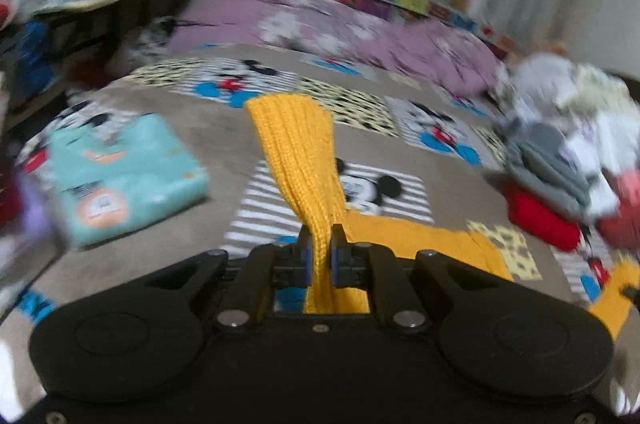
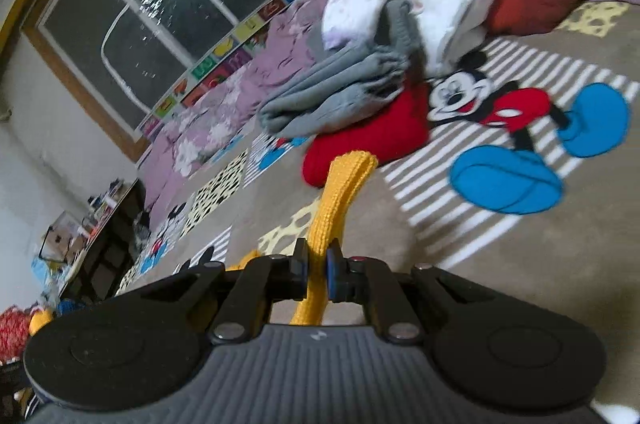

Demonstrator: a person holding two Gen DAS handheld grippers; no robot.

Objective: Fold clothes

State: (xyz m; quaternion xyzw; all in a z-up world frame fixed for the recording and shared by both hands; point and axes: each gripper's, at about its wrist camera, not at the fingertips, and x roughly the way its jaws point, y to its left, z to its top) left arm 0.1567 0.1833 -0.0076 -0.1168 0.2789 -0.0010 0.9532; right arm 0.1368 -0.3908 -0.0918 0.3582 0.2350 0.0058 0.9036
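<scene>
no container shows in either view; the goods lie loose on a grey-brown bedspread printed with cartoon mouse panels [image 1: 224, 140].

task item: a mustard-yellow ribbed knit garment [image 1: 298, 160]. in the left wrist view a long ribbed strip of it rises from the tongs and stretches away over the middle of the bedspread, while a broader flat part lies on the cover just right of the tongs. in the right wrist view a folded-over band of the same knit [image 2: 344, 184] runs up from the tongs, its looped end near a red cloth at the foot of the heap.

left gripper [image 1: 321, 256]: jaws drawn narrow, clamped on the yellow knit, which passes between the blue pads. it points level across the bed toward the window.

right gripper [image 2: 318, 270]: jaws likewise narrow, pinching the yellow band. its view is rolled steeply, so the bedspread slopes across the frame.

other items: a folded turquoise garment with an orange round print [image 1: 128, 168] lies toward the left edge of the bedspread. a loose heap of grey, white, pink and red clothes [image 2: 400, 36] sits toward the right edge. a crumpled lilac floral duvet [image 1: 340, 28] lies along the far edge under a dark window [image 2: 132, 24].
</scene>
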